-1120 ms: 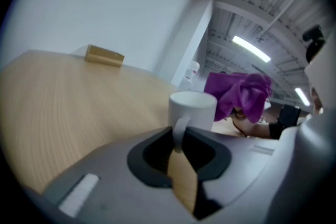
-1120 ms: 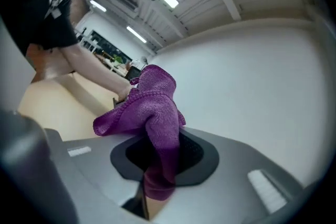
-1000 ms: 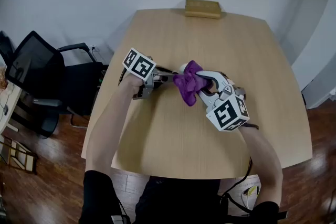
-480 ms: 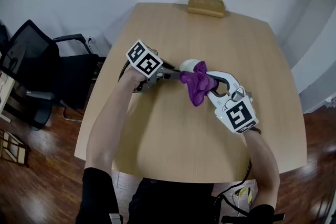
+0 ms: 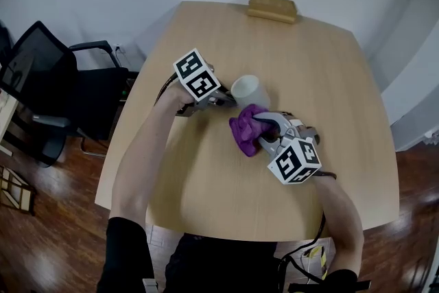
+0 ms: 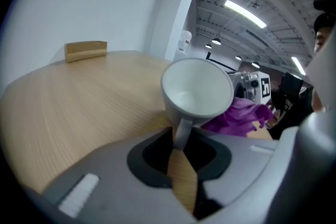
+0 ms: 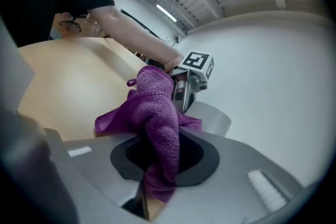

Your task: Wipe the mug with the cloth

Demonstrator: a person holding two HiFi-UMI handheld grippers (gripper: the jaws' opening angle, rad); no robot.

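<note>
The mug is in your left gripper, over the middle of the table. You have it by its handle: the jaws have come nearly together on that thin loop, with only a narrow gap behind it. The white mug sticks out past the jaw tips, tilted, with its open mouth turned up toward you. Whether its base touches the table cannot be told.

The cloth is in your right gripper. Those jaws are clamped on a fold of the purple cloth, and the rest bunches up and hangs out in front of them. The cloth sits just beside the mug, on the side nearer you; no view shows whether the two touch.

Your two grippers point toward each other across the mug, the left from the table's left side, the right from nearer your body.

A wooden block lies at the far edge of the table, well apart from the mug. A black chair stands off the table's left side.
</note>
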